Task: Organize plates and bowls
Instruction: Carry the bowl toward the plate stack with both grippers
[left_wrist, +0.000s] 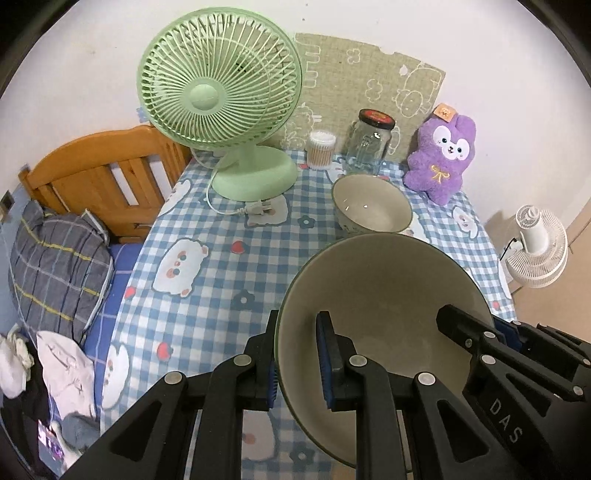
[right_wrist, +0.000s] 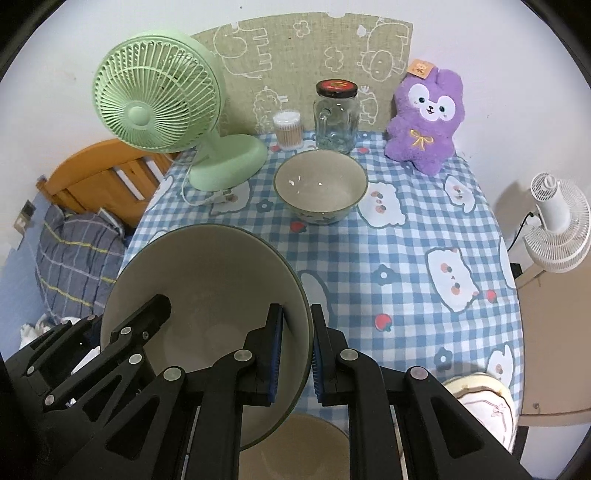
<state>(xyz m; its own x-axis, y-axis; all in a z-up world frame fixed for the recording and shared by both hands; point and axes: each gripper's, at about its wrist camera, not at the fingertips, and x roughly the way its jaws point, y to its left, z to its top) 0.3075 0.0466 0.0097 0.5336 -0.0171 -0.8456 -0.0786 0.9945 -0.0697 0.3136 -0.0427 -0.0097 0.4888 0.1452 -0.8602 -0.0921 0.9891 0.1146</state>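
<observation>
Both the left hand-held gripper (left_wrist: 299, 360) and the right hand-held gripper (right_wrist: 297, 356) pinch opposite rims of the large bowl (left_wrist: 384, 291), held tilted above the worktop (left_wrist: 221, 280) in front of the small bowl (left_wrist: 371, 205), so nesting it probably comes next.

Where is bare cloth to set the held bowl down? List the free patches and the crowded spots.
Free: the checked cloth right of the small bowl, below the plush; also the stretch left of that bowl, in front of the fan.

Crowded: the back edge, with swab tub, jar and plush; the near right corner holds a cushion-like thing.
</observation>
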